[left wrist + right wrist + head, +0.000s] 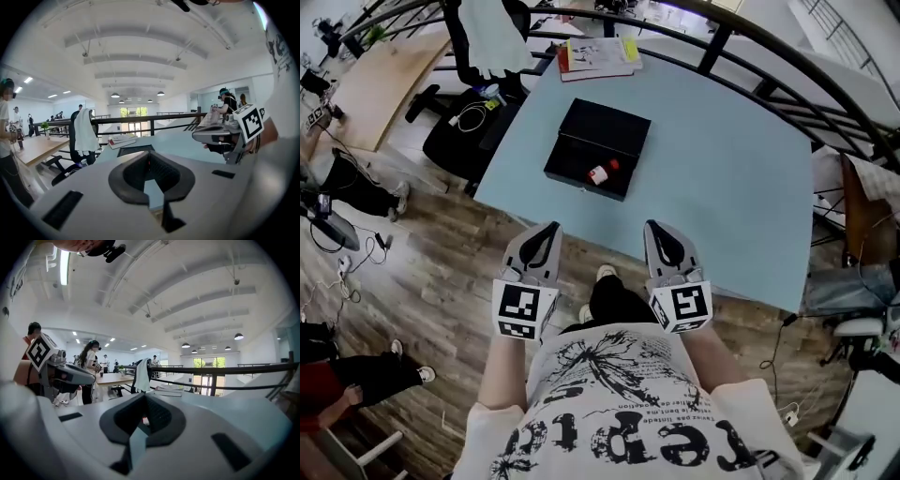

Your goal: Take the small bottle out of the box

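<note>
Task not started. Small bottle (602,172) lies inside the open black box (572,157), upper centre of frame. Left gripper (546,232) and right gripper (656,230) sit lower centre, jaws together, empty. Reach, grasp and lift are left to do.

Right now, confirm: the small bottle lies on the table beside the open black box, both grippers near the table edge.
Wrong: the head view shows the small bottle lying inside the open black box. The left gripper and right gripper are near the table edge.
</note>
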{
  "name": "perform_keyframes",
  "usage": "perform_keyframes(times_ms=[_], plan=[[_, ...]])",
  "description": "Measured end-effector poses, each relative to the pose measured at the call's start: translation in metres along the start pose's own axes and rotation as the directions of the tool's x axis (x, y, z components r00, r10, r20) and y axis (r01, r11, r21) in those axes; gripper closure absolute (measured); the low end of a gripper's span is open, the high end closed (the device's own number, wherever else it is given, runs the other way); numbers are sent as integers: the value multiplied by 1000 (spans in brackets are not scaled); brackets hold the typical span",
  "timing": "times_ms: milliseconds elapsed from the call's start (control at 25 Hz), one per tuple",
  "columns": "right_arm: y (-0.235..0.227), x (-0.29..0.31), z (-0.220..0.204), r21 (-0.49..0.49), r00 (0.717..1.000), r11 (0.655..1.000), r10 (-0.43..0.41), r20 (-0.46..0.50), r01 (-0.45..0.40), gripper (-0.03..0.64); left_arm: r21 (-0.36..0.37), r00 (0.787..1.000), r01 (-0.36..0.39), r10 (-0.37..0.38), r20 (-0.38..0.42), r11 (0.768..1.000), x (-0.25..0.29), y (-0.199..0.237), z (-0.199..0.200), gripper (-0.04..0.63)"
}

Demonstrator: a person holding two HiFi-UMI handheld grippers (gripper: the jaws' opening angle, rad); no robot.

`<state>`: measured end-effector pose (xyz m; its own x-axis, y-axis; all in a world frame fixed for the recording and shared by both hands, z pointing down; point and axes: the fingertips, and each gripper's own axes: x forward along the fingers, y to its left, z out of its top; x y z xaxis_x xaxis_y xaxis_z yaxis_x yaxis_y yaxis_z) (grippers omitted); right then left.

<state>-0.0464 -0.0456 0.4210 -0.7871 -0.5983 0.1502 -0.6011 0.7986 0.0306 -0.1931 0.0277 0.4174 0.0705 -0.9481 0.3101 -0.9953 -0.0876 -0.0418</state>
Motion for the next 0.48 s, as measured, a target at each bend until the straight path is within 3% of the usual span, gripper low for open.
perform_keyframes(times_ms=[480], plan=[[-97, 102, -3, 43, 999, 998, -49, -12, 49, 606, 9, 982, 102, -100, -159, 995, 162, 29, 4, 574]])
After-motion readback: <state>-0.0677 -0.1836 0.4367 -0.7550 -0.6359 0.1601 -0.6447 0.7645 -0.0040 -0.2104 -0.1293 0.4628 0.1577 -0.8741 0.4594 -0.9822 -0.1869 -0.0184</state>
